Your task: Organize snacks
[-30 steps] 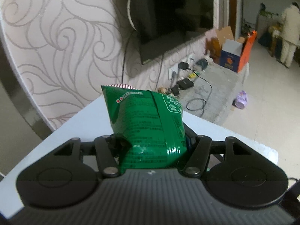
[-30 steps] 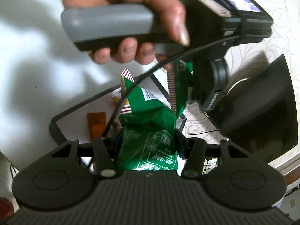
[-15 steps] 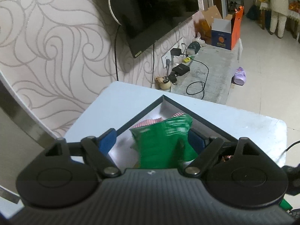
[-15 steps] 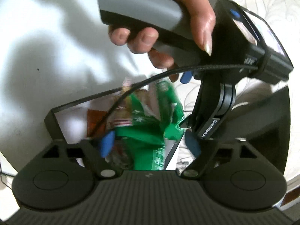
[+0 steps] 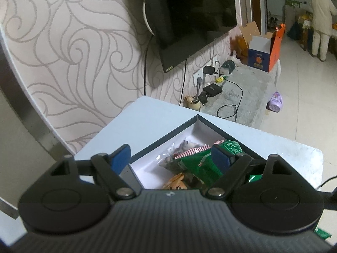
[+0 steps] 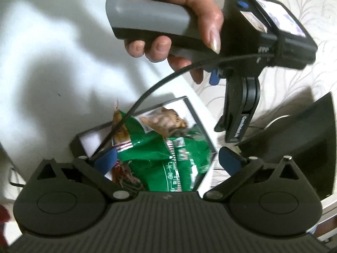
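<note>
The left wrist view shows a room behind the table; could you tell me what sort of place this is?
Most likely a home living room: a wall-mounted television on swirl-patterned wallpaper, and an open cardboard box on a low ledge.

No legible text on packets [image 6: 160,160].

1. A dark television [image 5: 189,16] hangs on the swirl-patterned wallpaper [image 5: 73,48] at 12 o'clock.
2. An orange-and-blue cardboard box [image 5: 263,52] sits at 2 o'clock.
3. A purple slipper [image 5: 274,101] lies on the floor below it.
4. A person in white [image 5: 321,19] stands far off at 2 o'clock.
</note>
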